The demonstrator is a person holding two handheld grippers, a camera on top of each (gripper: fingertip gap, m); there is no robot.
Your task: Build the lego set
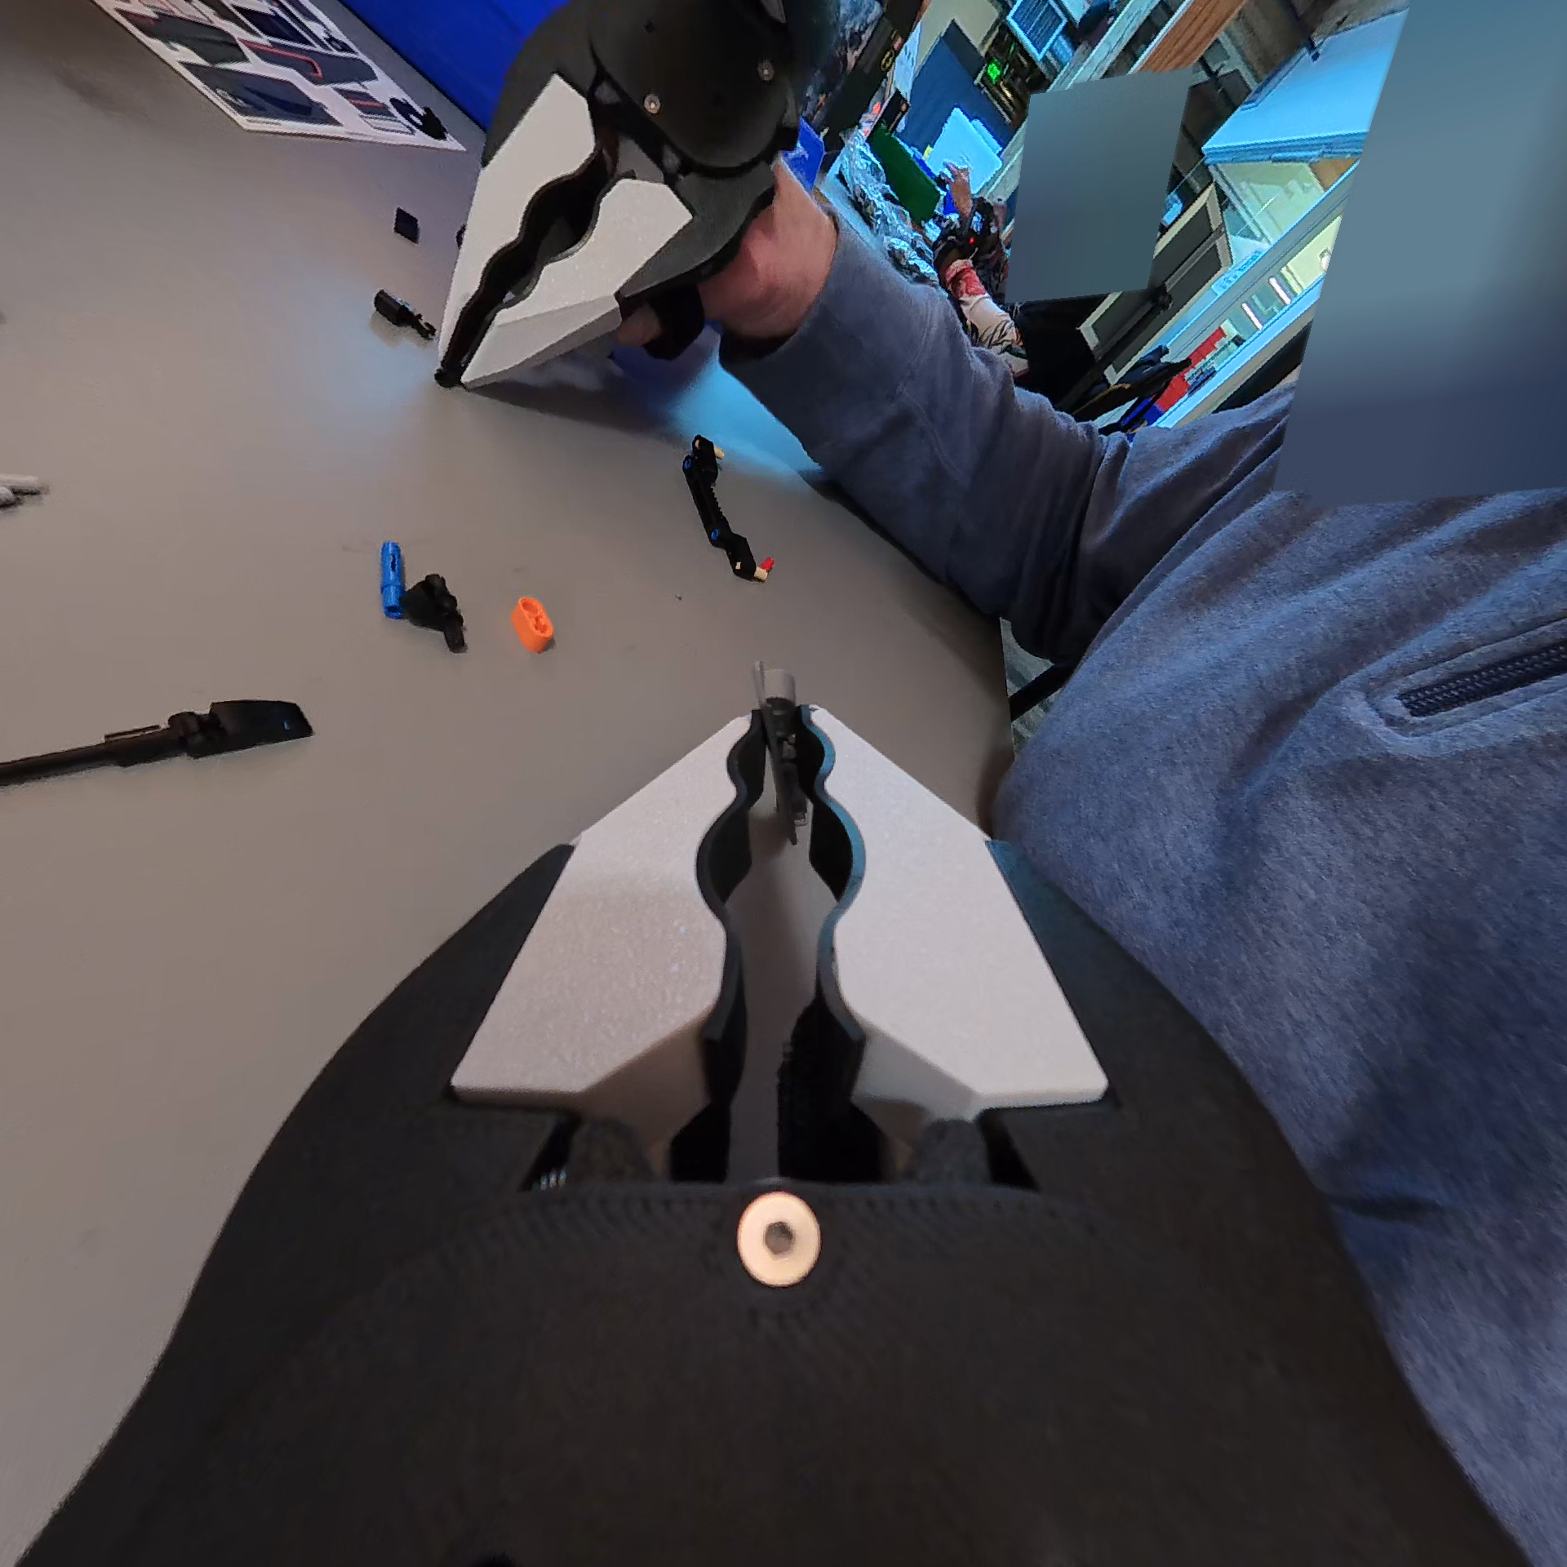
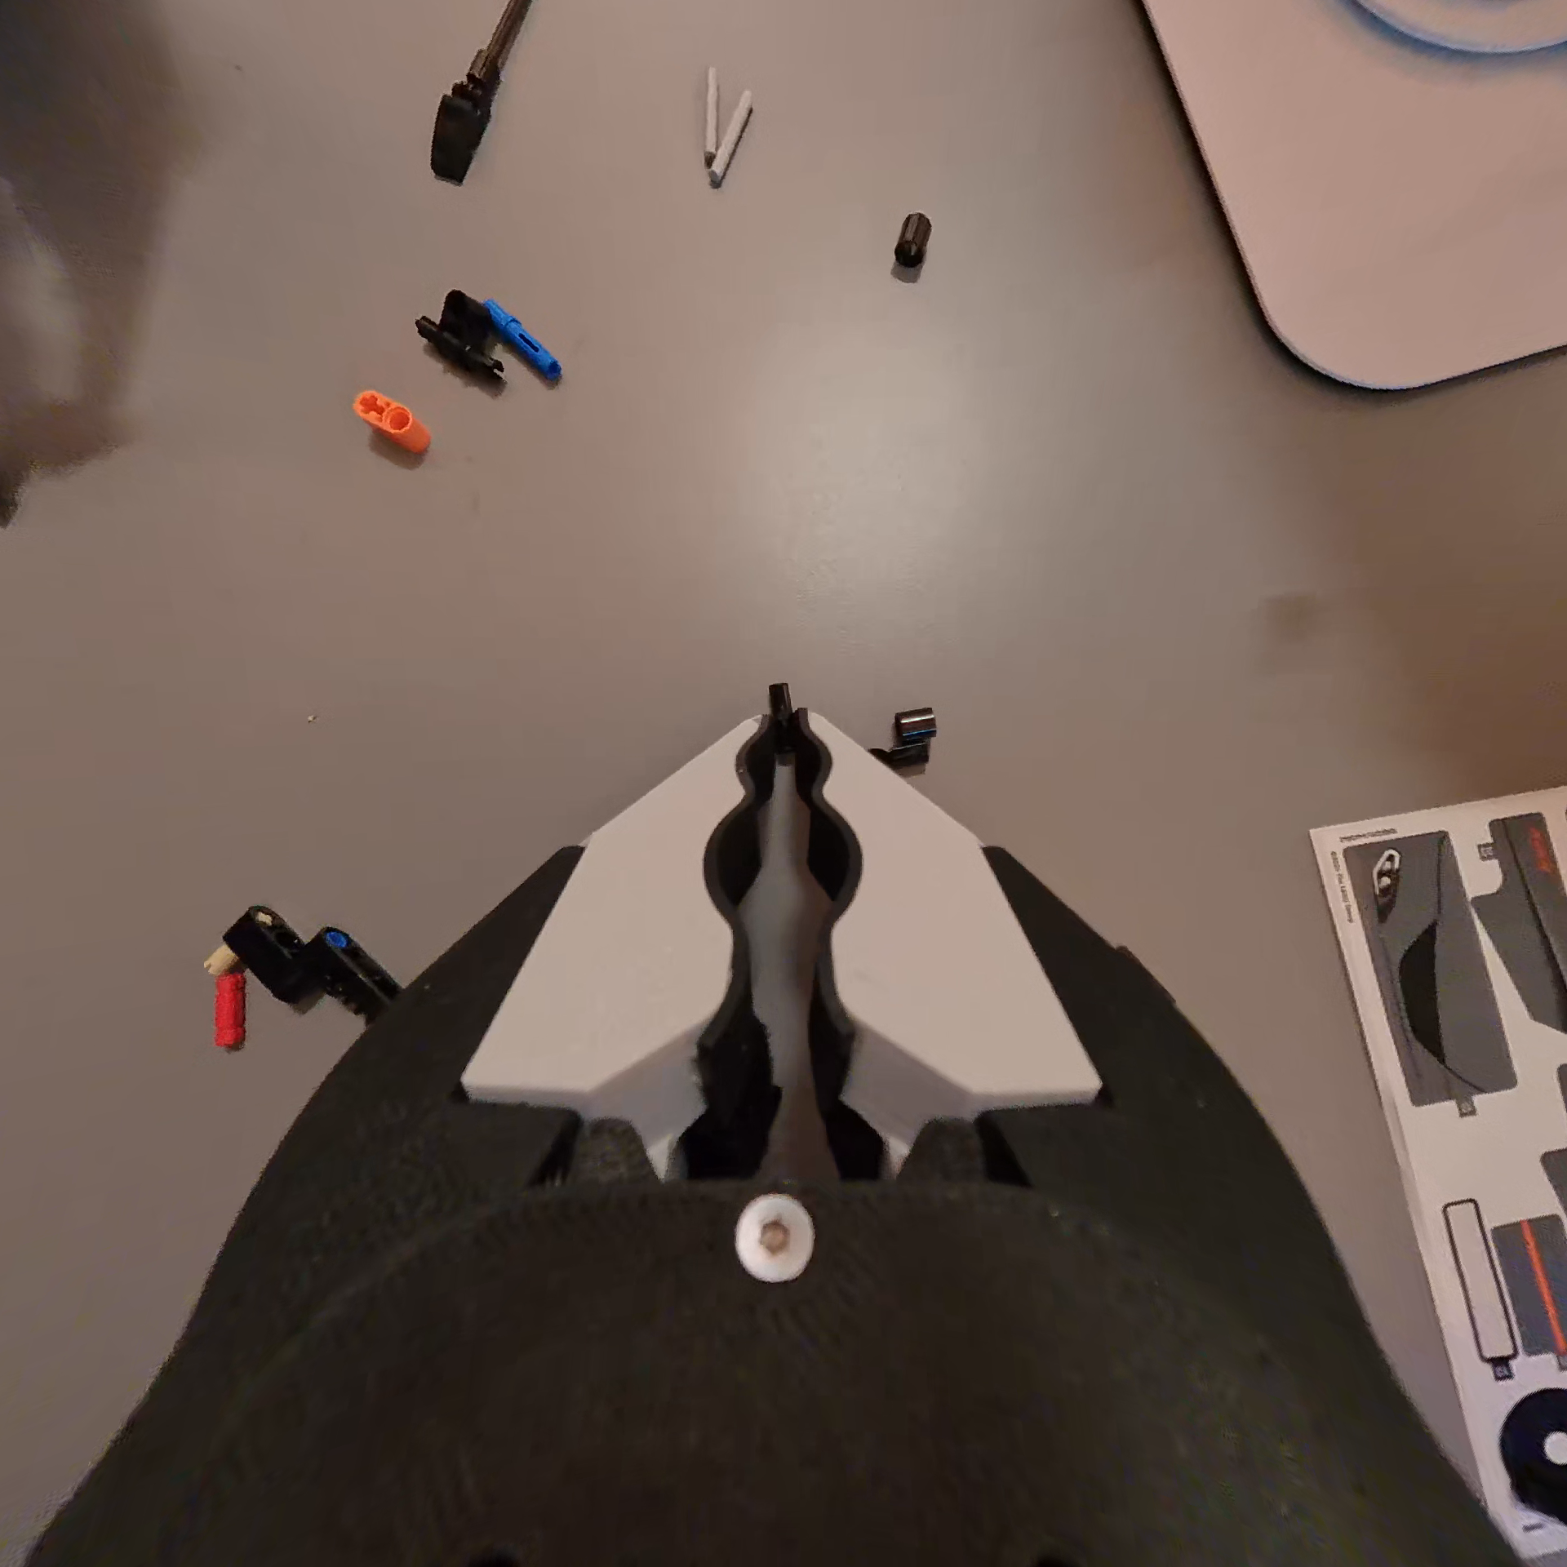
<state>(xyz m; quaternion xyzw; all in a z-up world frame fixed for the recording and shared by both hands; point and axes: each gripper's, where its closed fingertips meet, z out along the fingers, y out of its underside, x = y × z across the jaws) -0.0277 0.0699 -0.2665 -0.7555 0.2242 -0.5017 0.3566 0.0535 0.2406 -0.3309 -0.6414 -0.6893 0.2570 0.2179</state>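
A small black pin (image 2: 778,711) is pinched by the right gripper (image 2: 782,721), its lower end hidden; a thin, blurred dark piece (image 1: 782,746) is clamped by the left gripper (image 1: 780,721), mostly concealed between narrow jaws.

Setting: a lab or workshop-style workroom, open plan. Evidence, placed relative to the grey worktable (image 1: 254,890):

- Tabletop: plain, smooth, grey laminate, scattered with small plastic building parts, among them an orange connector (image 1: 532,624), a blue pin (image 1: 389,577) and a black beam assembly (image 1: 719,509).
- Far corner of the table: a printed sticker sheet (image 1: 280,76), lying flat.
- Beyond the table's edge: white benches and shelving (image 1: 1272,170) in rows, glass partitions, blue and green bins, red boxes lower down.
- Further back: cluttered surfaces, a lit green sign (image 1: 994,72), too small to make out.
- Table's far side, right wrist view: a pale rounded-corner tray or mat (image 2: 1357,212).
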